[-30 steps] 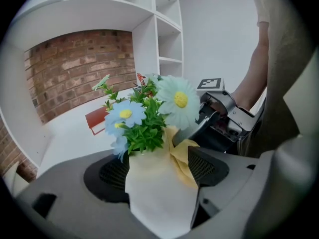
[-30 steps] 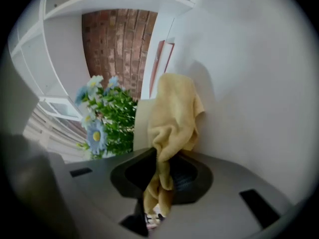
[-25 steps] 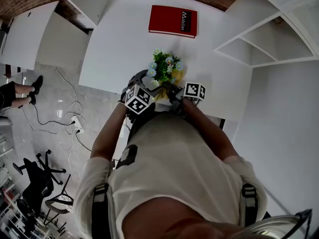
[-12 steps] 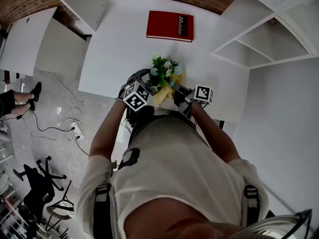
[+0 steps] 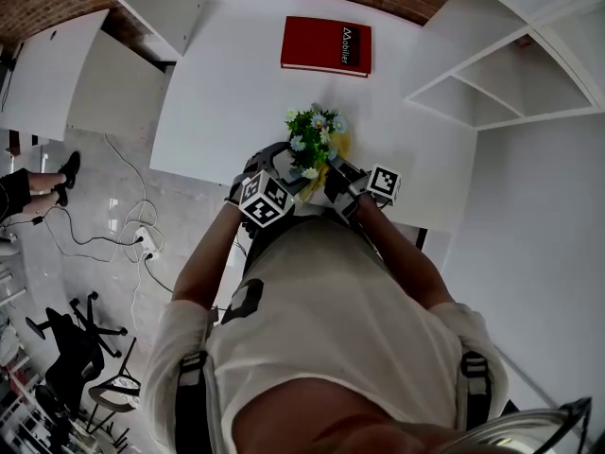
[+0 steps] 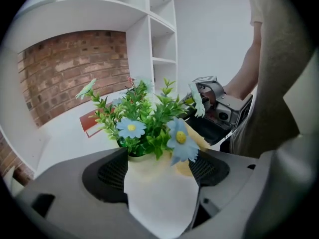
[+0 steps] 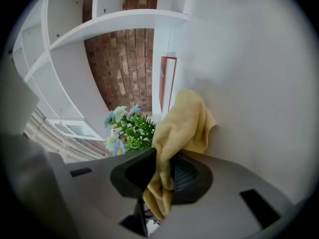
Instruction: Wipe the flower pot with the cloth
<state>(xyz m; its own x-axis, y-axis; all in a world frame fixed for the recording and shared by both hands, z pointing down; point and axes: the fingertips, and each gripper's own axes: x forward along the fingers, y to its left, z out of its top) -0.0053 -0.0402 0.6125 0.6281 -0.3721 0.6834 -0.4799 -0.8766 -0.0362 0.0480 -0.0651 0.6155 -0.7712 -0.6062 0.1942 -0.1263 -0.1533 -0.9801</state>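
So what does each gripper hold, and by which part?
Left gripper holds the flower pot by its white sides; right gripper holds the cloth by a bunched fold.

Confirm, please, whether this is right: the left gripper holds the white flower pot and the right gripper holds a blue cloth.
No: the cloth is yellow, not blue, as the right gripper view shows. The left gripper holds the white flower pot and the right gripper holds a yellow cloth.
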